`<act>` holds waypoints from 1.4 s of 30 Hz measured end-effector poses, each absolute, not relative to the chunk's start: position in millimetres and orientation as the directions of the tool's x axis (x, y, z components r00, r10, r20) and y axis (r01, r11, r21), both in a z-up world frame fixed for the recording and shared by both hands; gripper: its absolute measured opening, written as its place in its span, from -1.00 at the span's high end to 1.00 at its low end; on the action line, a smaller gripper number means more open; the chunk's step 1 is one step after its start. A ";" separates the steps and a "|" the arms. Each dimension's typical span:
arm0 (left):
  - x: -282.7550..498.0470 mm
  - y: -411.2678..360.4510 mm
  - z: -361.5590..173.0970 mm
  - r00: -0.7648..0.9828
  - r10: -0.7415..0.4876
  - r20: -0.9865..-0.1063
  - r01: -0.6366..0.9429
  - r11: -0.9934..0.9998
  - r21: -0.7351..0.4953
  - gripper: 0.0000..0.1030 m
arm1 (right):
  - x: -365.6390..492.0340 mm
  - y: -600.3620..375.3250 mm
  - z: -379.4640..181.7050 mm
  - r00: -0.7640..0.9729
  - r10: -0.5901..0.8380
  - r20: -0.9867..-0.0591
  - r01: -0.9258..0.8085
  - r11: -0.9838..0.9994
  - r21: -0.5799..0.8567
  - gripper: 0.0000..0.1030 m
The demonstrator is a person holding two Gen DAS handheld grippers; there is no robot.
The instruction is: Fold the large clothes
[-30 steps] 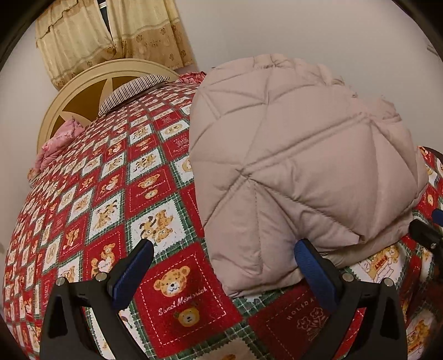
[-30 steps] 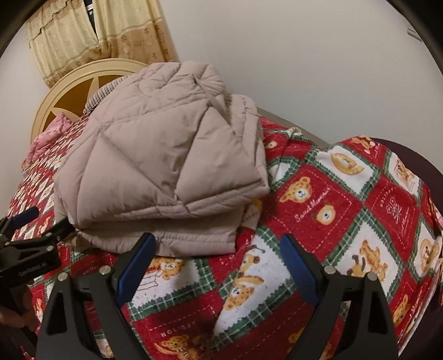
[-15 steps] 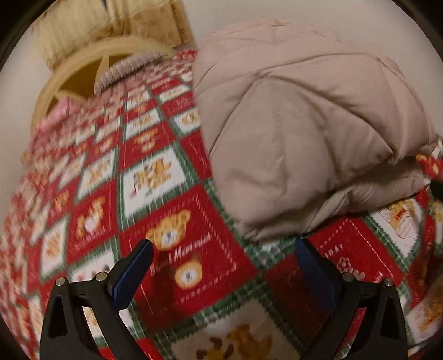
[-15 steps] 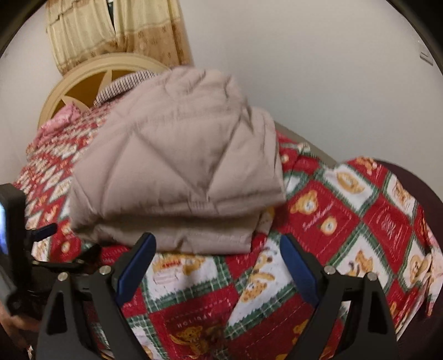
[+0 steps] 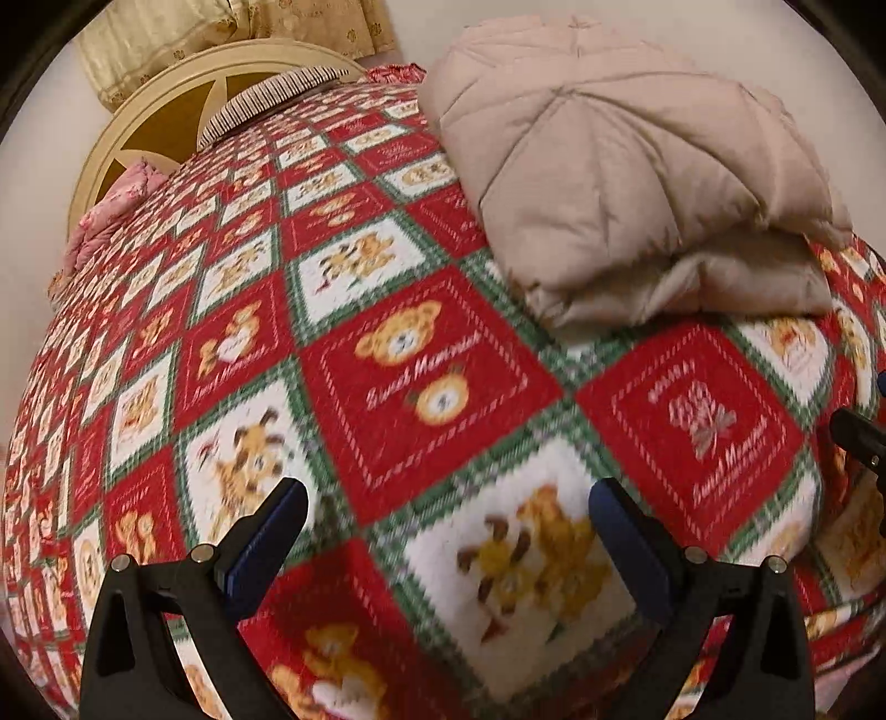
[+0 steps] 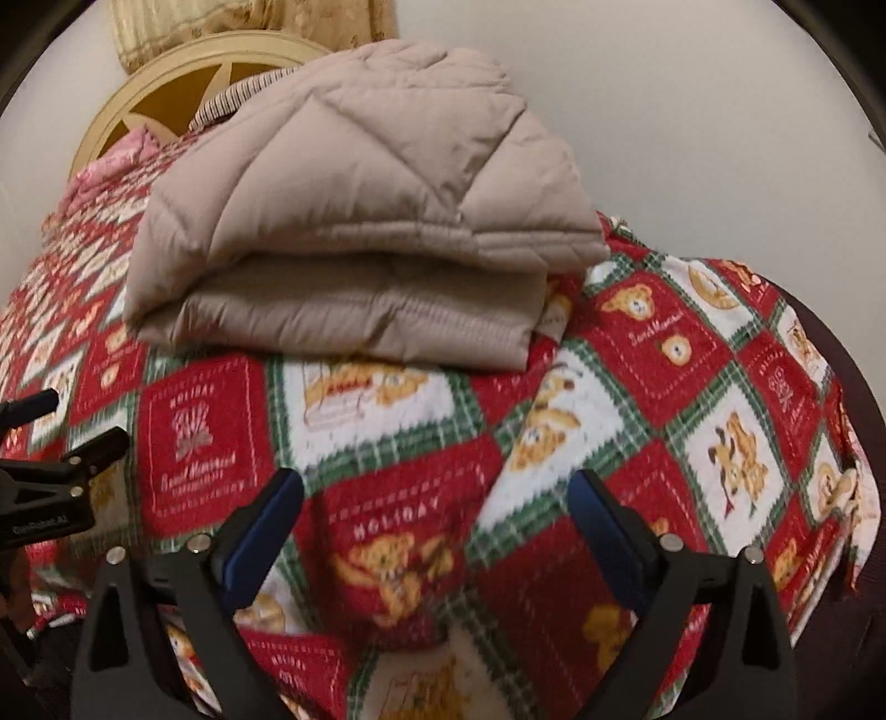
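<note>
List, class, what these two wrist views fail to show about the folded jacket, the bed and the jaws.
- Jacket: front, zip and sleeves are tucked inside the fold in both views.
- Blanket: its print is motion-blurred, the small lettering unreadable.
- Headboard: partly hidden by the striped pillow and the bed.
- Right gripper: cut off by the left view's edge.
- Left gripper: cut off by the right view's edge.

Blanket point(image 5: 421, 354) print blurred; headboard point(image 6: 183, 83) partly hidden behind jacket point(image 6: 360, 221).

Home bedroom, bed point(image 5: 387, 343), headboard point(image 5: 166, 105), curtains point(image 5: 232, 33)
</note>
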State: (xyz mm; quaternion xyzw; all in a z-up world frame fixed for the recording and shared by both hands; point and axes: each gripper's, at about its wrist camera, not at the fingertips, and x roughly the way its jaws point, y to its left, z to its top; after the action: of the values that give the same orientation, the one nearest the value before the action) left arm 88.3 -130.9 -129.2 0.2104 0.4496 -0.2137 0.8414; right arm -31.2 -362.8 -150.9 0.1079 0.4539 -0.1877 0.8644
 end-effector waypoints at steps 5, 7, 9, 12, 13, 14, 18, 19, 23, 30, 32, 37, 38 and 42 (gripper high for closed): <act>80.6 -120.8 -129.9 0.465 -0.133 -0.875 0.541 0.825 0.163 -0.98 | -45.9 -356.1 -145.2 0.488 -0.192 -0.851 0.410 0.912 0.030 -0.92; 75.3 -118.2 -129.5 0.446 -0.121 -0.887 0.550 0.819 0.165 -0.98 | -52.8 -353.2 -140.7 0.482 -0.173 -0.859 0.401 0.915 0.041 -0.92; 68.3 -116.4 -128.4 0.440 -0.115 -0.891 0.555 0.815 0.168 -0.98 | -60.3 -348.2 -136.9 0.487 -0.158 -0.859 0.390 0.919 0.052 -0.92; 59.5 -114.7 -126.2 0.397 -0.116 -0.910 0.567 0.811 0.145 -0.98 | -67.3 -341.5 -128.1 0.490 -0.142 -0.860 0.371 0.927 0.058 -0.92; 56.9 -114.2 -123.8 0.384 -0.119 -0.916 0.571 0.810 0.134 -0.98 | -69.8 -341.6 -125.6 0.493 -0.137 -0.859 0.367 0.928 0.062 -0.92; 55.1 -114.4 -121.6 0.380 -0.124 -0.917 0.572 0.810 0.128 -0.98 | -68.0 -337.3 -123.0 0.498 -0.135 -0.857 0.367 0.928 0.067 -0.92; 38.2 -114.3 -92.5 0.400 -0.173 -0.900 0.588 0.802 0.107 -0.98 | -68.5 -335.9 -106.4 0.521 -0.103 -0.847 0.366 0.924 0.113 -0.92; 33.6 -114.9 -85.0 0.398 -0.183 -0.899 0.598 0.795 0.103 -0.98 | -69.7 -334.6 -99.9 0.523 -0.091 -0.847 0.362 0.924 0.124 -0.92; 16.7 -115.6 -53.2 0.343 -0.239 -0.908 0.654 0.755 0.049 -0.98 | -73.4 -322.9 -69.1 0.570 -0.061 -0.819 0.338 0.926 0.167 -0.92; -0.6 -118.4 21.5 0.378 -0.377 -0.845 0.692 0.722 -0.012 -0.98 | -92.4 -308.6 -2.9 0.713 -0.092 -0.696 0.300 0.936 0.183 -0.99; -2.9 -121.8 44.3 0.425 -0.401 -0.811 0.695 0.719 0.008 -0.98 | -99.7 -306.5 17.0 0.754 -0.125 -0.645 0.298 0.940 0.166 -1.00; -18.0 -128.0 105.1 0.537 -0.478 -0.695 0.693 0.720 0.040 -0.98 | -117.2 -309.1 60.6 0.844 -0.188 -0.502 0.302 0.941 0.155 -1.00; -19.0 -127.8 112.4 0.556 -0.486 -0.675 0.688 0.724 0.045 -0.98 | -121.9 -309.3 68.0 0.862 -0.208 -0.462 0.308 0.939 0.154 -1.00; -30.9 -123.7 138.0 0.656 -0.516 -0.551 0.646 0.762 0.055 -0.98 | -137.3 -306.9 84.4 0.905 -0.291 -0.309 0.346 0.927 0.141 -1.00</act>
State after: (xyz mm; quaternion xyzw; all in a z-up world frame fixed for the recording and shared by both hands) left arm -30.9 -123.7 138.0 0.1240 0.2616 -0.3222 0.9013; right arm -137.3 -306.9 84.4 0.0967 0.1426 -0.1642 0.9713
